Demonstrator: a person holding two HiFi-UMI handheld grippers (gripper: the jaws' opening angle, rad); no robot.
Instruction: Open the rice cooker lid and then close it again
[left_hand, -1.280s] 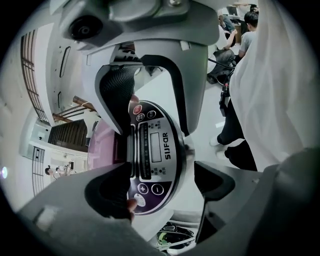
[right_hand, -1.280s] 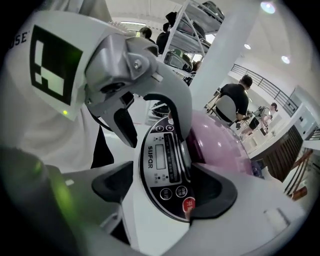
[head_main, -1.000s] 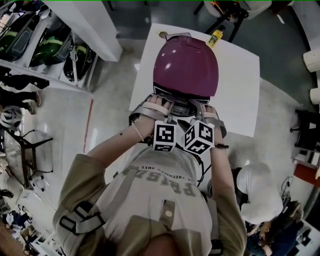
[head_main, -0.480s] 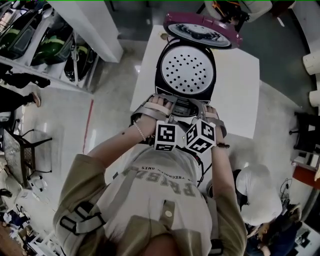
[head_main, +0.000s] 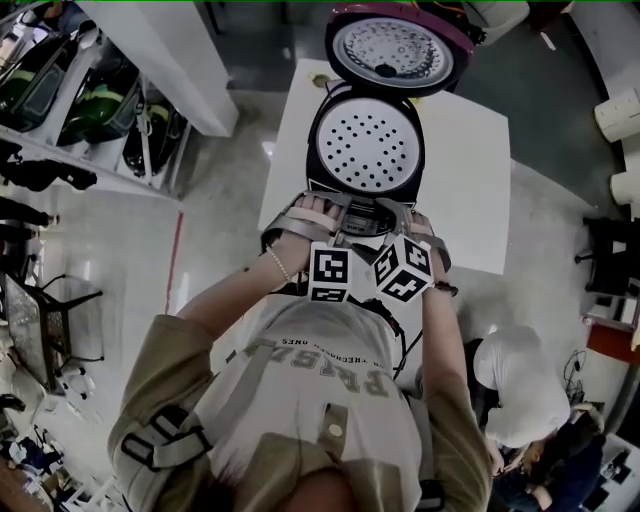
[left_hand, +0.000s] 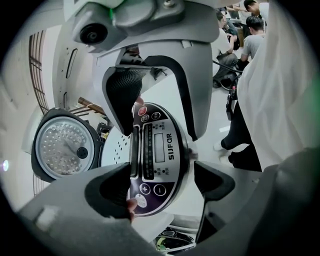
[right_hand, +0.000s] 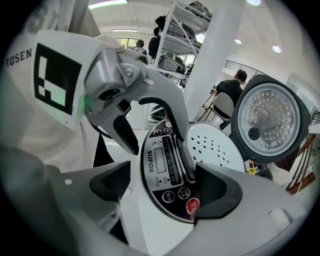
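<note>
lid (head_main: 398, 45) up | left tool (left_hand: 160, 182), right tool (right_hand: 162, 187) agape, panel (left_hand: 157, 150) between, maybe touching | right just opening | shelves (head_main: 90, 90) left

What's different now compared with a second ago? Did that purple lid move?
The purple lid swung up and back, from shut to fully open, baring the perforated inner plate of the rice cooker. The jaws of the right gripper have just been opening, the edge of the control panel between them, not gripped. Both grippers stayed at the cooker's front; the jaws of the left gripper stayed open.
</note>
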